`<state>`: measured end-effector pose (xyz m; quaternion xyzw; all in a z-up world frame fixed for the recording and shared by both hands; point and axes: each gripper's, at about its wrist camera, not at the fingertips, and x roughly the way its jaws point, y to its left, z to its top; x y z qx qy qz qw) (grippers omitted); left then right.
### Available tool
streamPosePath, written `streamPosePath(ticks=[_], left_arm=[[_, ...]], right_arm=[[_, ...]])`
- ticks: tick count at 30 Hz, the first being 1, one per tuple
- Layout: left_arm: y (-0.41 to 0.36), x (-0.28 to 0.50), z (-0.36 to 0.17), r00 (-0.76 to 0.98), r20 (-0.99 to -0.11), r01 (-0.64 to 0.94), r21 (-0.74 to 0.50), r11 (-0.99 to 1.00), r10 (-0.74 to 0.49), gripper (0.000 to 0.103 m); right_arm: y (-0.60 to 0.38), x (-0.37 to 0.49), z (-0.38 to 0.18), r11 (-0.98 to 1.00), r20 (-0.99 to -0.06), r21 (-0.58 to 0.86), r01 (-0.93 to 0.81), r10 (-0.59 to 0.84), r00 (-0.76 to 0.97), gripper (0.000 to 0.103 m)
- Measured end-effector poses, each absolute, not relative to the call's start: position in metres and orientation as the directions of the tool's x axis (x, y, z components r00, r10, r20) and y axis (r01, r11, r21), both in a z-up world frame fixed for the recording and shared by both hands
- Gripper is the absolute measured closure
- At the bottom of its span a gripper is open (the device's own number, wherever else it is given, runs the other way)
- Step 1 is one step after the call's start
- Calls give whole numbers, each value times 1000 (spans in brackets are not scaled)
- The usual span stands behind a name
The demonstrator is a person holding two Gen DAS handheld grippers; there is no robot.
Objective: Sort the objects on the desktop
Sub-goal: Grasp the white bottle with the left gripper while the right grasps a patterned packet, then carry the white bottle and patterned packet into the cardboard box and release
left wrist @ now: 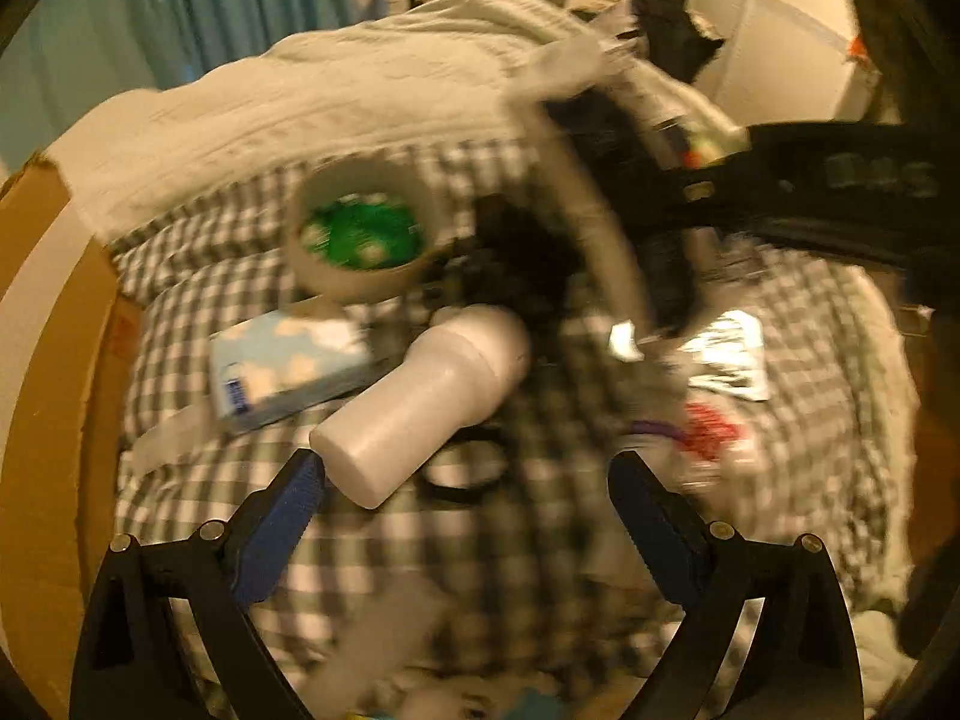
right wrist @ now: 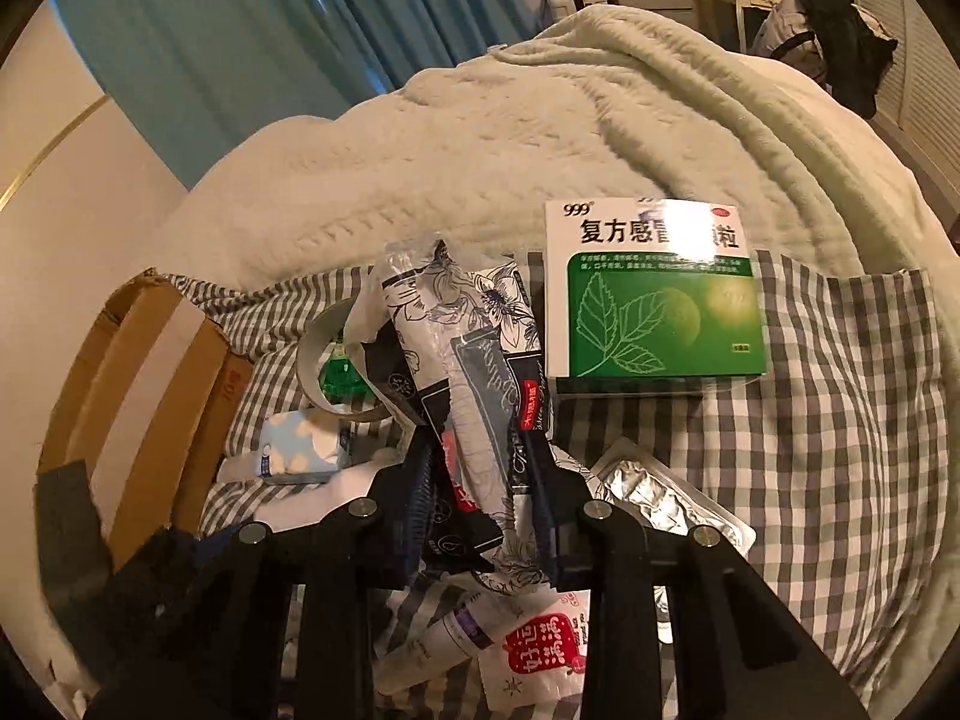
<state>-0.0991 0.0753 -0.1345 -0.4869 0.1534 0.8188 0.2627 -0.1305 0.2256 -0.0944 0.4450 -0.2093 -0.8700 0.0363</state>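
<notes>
My left gripper point(left wrist: 465, 474) is open and empty above the checked bedsheet point(left wrist: 372, 546). A white plastic bottle point(left wrist: 423, 402) lies on its side with its base touching the left finger point(left wrist: 294, 516). My right gripper point(right wrist: 480, 450) is shut on a flower-printed plastic pouch point(right wrist: 474, 360) and holds it up over the bed. It shows blurred in the left wrist view point(left wrist: 600, 228). A green and white medicine box point(right wrist: 654, 294) lies flat behind the pouch.
A roll of tape point(left wrist: 360, 234) with something green inside, a blue cloud-print tissue pack point(left wrist: 288, 366), a silver blister pack point(right wrist: 666, 492), a small tube point(right wrist: 444, 636) and a red-printed packet point(right wrist: 540, 654) lie on the sheet. A cardboard box point(right wrist: 150, 396) stands left. A cream blanket point(right wrist: 540, 138) lies behind.
</notes>
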Motion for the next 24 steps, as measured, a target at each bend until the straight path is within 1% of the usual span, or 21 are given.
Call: streamPosePath(ticks=[1, 3, 6, 8, 9, 10, 11, 12, 16, 19, 21, 22, 24], left_arm=[[77, -96, -129, -385, -871, -585, -26, -810, 306, 5], [80, -95, -124, -394, -862, -585, -32, -811, 319, 5], [84, -105, -122, -438, -856, -551, 15, -835, 273, 5], [80, -117, -126, -431, -862, -527, 0, -850, 268, 6], [76, -122, -129, -420, -864, -515, -25, -857, 278, 8], [73, -126, -133, -407, -868, -505, -46, -862, 285, 23], [71, -131, -140, -392, -880, -489, -47, -871, 268, 45], [71, -135, -148, -372, -899, -477, -31, -878, 233, 50], [73, -131, -157, -367, -907, -500, 4, -866, 208, 52], [83, -126, -157, -367, -910, -536, 36, -844, 194, 61], [88, -121, -149, -411, -891, -536, 62, -842, 196, 65], [89, -120, -145, -428, -881, -524, 63, -849, 199, 70], [87, -118, -136, -445, -871, -486, 41, -873, 207, 71]], right_arm=[[227, -129, -94, -908, -757, 399, -129, -247, -604, 74], [233, -127, -92, -905, -756, 403, -136, -245, -607, 74], [239, -124, -88, -902, -753, 405, -146, -239, -613, 74], [244, -122, -87, -898, -748, 414, -150, -242, -618, 74], [247, -121, -87, -895, -746, 419, -154, -242, -620, 74], [248, -121, -88, -893, -746, 422, -158, -243, -620, 74], [249, -121, -89, -891, -746, 424, -161, -243, -619, 74], [250, -122, -91, -890, -747, 427, -163, -246, -617, 74], [249, -124, -96, -886, -750, 435, -158, -260, -608, 74], [246, -126, -99, -887, -754, 436, -155, -266, -601, 74], [244, -127, -99, -889, -757, 431, -158, -261, -599, 74], [243, -127, -99, -887, -757, 433, -158, -263, -599, 74], [243, -128, -96, -887, -755, 435, -157, -264, -600, 74]])
